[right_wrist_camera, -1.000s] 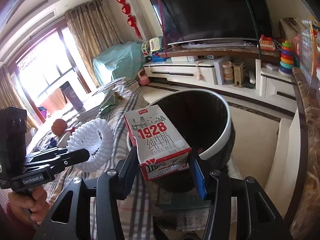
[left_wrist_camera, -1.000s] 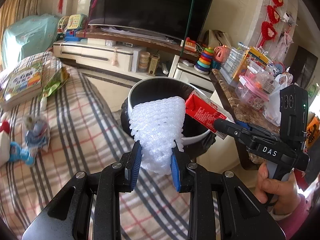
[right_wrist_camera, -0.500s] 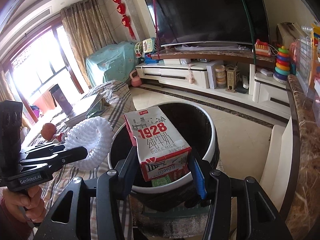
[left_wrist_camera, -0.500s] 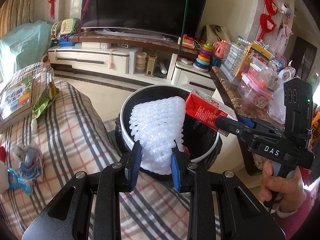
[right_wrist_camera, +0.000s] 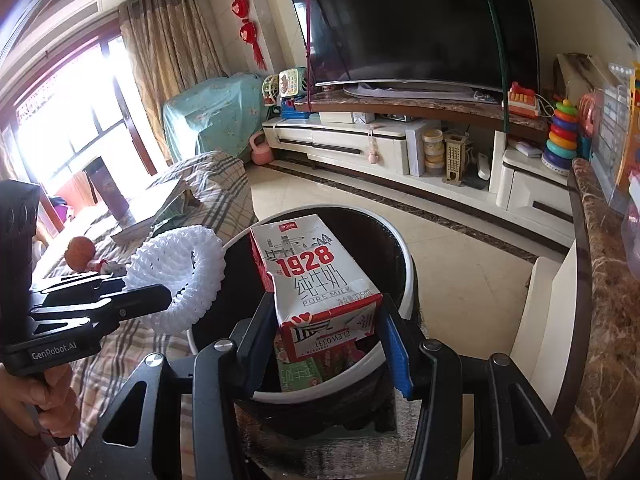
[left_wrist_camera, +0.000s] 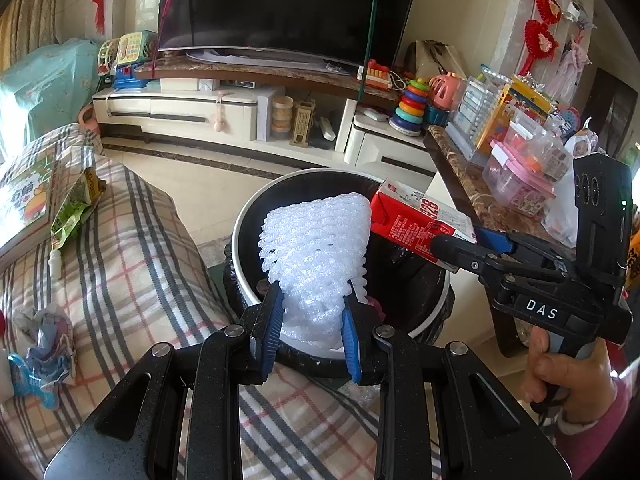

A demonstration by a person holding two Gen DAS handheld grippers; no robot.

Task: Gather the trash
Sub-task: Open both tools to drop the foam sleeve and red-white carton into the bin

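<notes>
Left gripper (left_wrist_camera: 310,318) clamped on the white foam net (left_wrist_camera: 316,248), holding it above the near-left rim of the bin (left_wrist_camera: 240,240). Right gripper (right_wrist_camera: 324,344) clamped on the milk carton (right_wrist_camera: 316,280), carton over the bin's opening, its far end just beside the net. Bin has a white rim and black liner, wrappers visible inside. Bin stands at the edge of the plaid-covered sofa (left_wrist_camera: 132,248). Crumpled wrapper (left_wrist_camera: 48,332) lies on the sofa's left side.
</notes>
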